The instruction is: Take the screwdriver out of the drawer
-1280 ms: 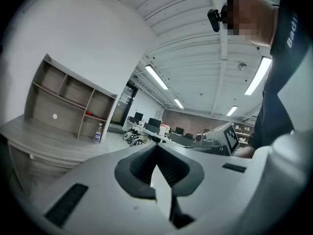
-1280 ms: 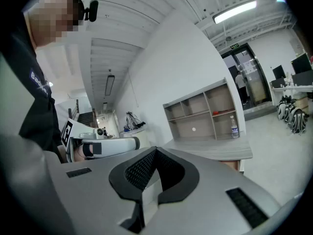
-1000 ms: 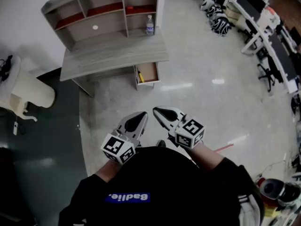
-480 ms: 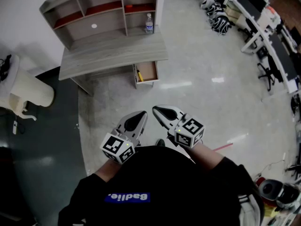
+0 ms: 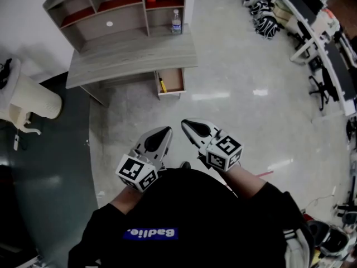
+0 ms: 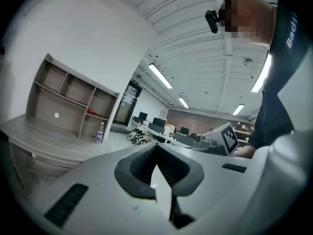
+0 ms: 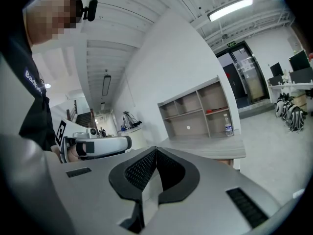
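Standing well back from the worktop [image 5: 134,52], the person held both tools low and close to the body, side by side over the pale floor [image 5: 234,94]. The left gripper [image 5: 165,130] was clenched: in its own view the two dark ribbed pads met at the tip with nothing between them. The right gripper [image 5: 185,123] was clenched as well, its pads pressed together and empty, and it sat just beside the left one without touching it. Each carried its cube of square markers near the wrist.

The drawer [image 5: 174,82] stood pulled out from under the right end of the worktop, open toward the person and well apart from both grippers. The screwdriver [image 5: 162,84] lay inside it along the left wall, its yellow handle plain to see, with the rest of the drawer's wooden bottom bare.

On the worktop stood a shelf unit [image 5: 111,10] with open compartments. A water bottle [image 5: 176,22] stood upright at the bottom right of it, and something small and red [image 5: 152,0] lay in the compartment above. Desks and chairs [image 5: 329,54] lined the far right of the room.
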### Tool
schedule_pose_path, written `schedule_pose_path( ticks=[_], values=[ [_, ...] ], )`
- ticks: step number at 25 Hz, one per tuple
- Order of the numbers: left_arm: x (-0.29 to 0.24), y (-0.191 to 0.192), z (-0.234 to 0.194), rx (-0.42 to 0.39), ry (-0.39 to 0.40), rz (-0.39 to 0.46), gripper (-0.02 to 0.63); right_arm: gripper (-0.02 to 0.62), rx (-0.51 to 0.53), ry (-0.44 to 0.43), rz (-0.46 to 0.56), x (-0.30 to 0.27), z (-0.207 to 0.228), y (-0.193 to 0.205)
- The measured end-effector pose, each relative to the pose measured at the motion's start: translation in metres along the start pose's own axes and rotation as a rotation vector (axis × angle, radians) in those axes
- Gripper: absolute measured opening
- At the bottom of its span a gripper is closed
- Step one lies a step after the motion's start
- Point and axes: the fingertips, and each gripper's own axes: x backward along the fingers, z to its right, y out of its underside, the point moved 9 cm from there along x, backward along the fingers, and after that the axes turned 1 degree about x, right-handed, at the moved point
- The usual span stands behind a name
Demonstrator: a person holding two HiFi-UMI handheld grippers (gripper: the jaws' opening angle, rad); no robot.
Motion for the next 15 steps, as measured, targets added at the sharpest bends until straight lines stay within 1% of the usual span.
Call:
schedule_pose_path(
  ticks=[4,7,11,15],
  values=[
    [-0.012,0.006,0.000,0.017,-0.032,0.003,-0.002,0.031,0.000,-0.005,-0.026,0.000,0.019,0.005],
    [-0.018,0.008,-0.011,0.025,-0.041,0.004,-0.002,0.031,-0.004,-0.011,-0.042,-0.010,0.028,0.007],
    [-0.026,0.007,-0.035,0.035,-0.033,0.002,-0.002,0.031,-0.002,-0.003,-0.059,-0.032,0.040,0.007],
    [-0.036,-0.005,-0.072,0.039,-0.009,0.005,-0.002,0.031,0.008,0.029,-0.062,-0.064,0.052,-0.001]
  ],
)
